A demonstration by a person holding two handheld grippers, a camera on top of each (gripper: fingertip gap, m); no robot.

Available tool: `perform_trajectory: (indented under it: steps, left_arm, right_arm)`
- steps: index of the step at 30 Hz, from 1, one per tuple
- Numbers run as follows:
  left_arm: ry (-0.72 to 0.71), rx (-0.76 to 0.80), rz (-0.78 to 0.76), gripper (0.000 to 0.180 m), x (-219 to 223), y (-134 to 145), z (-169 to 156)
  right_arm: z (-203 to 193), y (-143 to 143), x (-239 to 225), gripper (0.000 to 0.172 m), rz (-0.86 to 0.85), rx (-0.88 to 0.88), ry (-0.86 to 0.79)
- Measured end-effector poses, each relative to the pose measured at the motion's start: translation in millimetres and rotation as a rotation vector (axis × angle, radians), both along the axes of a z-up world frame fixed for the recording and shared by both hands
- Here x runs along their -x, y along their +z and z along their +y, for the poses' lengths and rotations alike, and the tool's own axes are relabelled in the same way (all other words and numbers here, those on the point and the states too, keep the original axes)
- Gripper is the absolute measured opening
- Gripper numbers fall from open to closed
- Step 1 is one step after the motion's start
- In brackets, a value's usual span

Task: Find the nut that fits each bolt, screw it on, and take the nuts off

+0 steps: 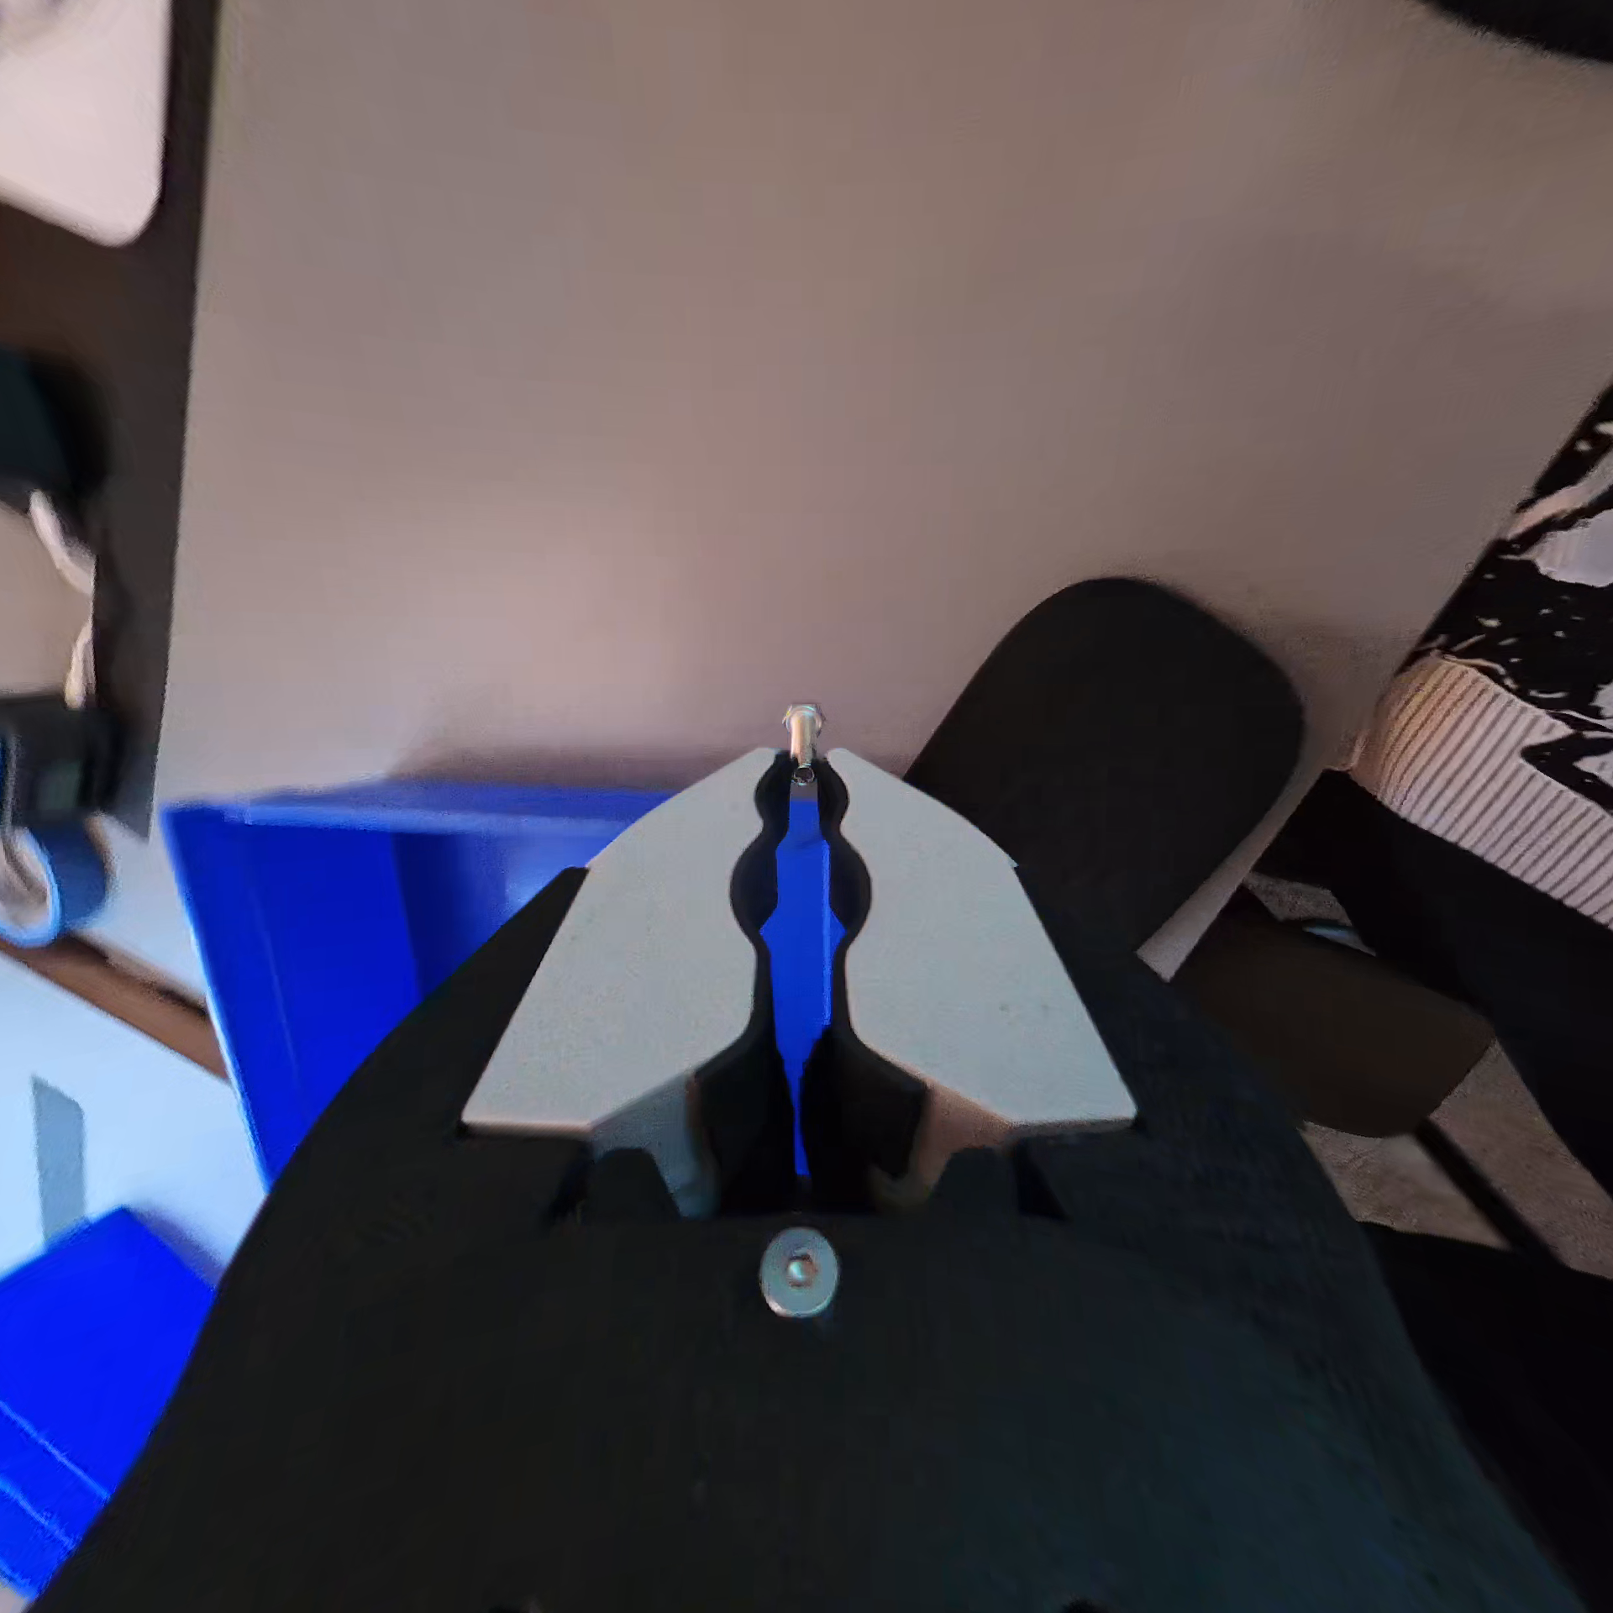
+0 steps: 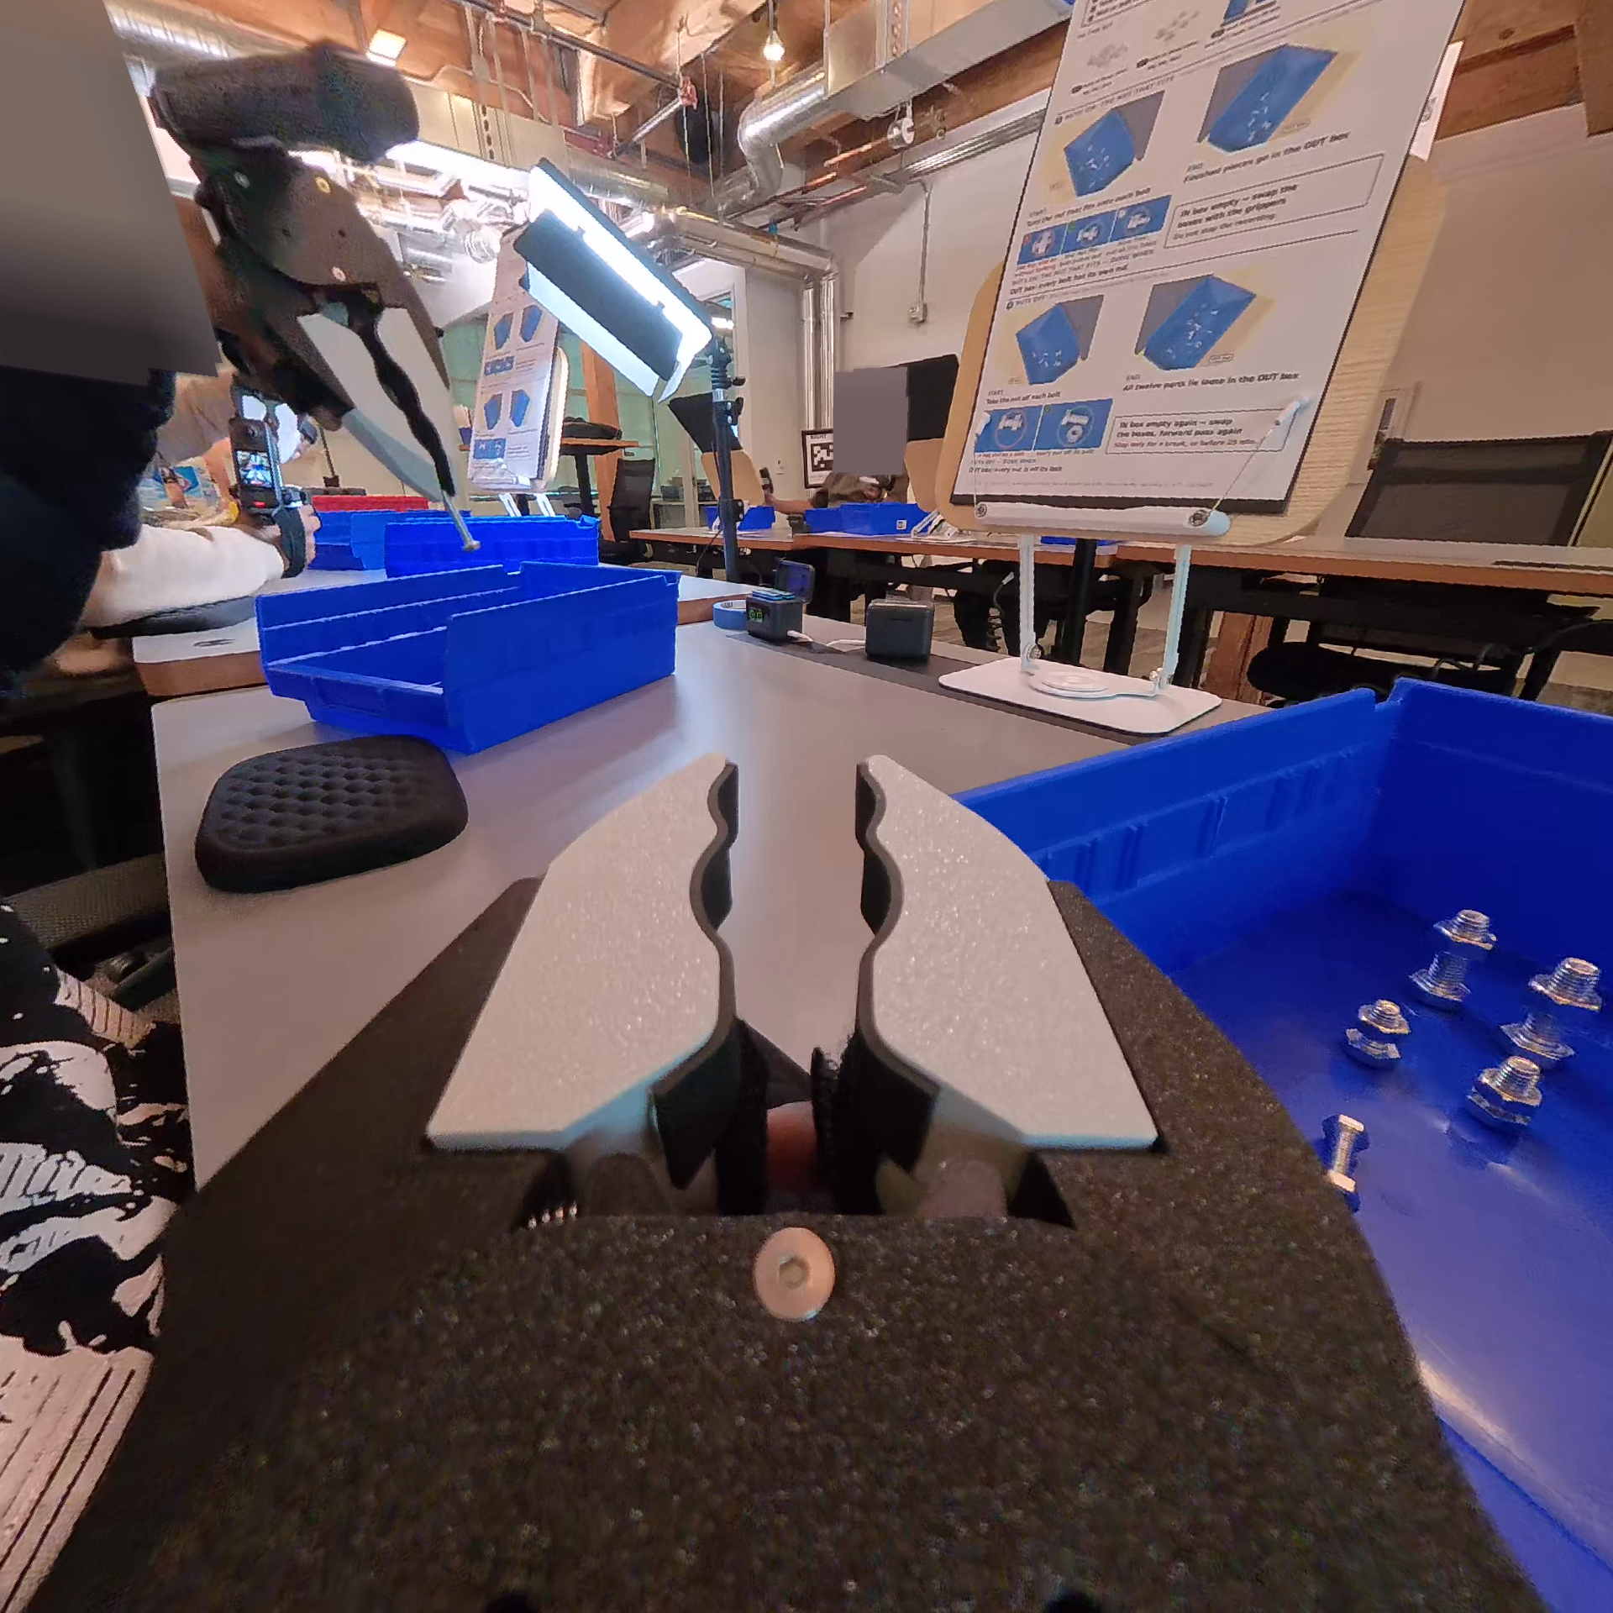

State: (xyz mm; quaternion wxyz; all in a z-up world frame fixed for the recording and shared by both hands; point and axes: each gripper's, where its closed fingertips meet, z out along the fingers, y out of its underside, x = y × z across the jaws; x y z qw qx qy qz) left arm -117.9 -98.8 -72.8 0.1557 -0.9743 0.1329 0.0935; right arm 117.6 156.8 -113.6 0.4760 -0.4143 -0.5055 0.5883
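My left gripper [image 1: 803, 764] is shut on a slim silver bolt [image 1: 803, 740]. The pads pinch its threaded end and its head points away, above the grey table [image 1: 698, 436]. In the right wrist view the left gripper [image 2: 436, 489] hangs high at the upper left, with the bolt [image 2: 460, 526] pointing down over a blue bin [image 2: 489, 663]. My right gripper [image 2: 796, 785] is open with nothing between its fingers, low over the table. To its right, a second blue bin [image 2: 1222, 812] holds several short bolts with nuts [image 2: 1453, 956] on them.
A black cushioned pad [image 2: 327, 812] lies on the table left of my right gripper; it also shows in the left wrist view [image 1: 1126, 698]. An instruction board on a white stand [image 2: 1178, 262] is at the back right. A blue tape roll [image 2: 729, 614] and small chargers sit at the far edge. One gripper's finger ends stand about 35 cm off the other's.
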Motion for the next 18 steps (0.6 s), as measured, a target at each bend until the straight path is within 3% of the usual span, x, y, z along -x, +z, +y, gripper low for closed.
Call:
perform_trajectory:
  steps: [4, 9, 18]
  left_arm:
    - [-0.182, 0.097, -0.015, 0.006, -57.6, -43.9, 39.9]
    - [-0.271, 0.234, -0.067, 0.006, -91.4, -104.2, 62.9]
    - [-0.25, 0.295, -0.104, 0.006, -92.8, -135.6, 64.3]
  right_arm:
    - [-1.4, -0.2, -0.1, 0.025, 0.001, -0.007, 0.005]
    - [-0.5, 1.2, -1.6, 0.025, 0.014, -0.002, 0.003]
    - [-0.6, 0.9, -1.2, 0.025, 0.014, -0.007, 0.001]
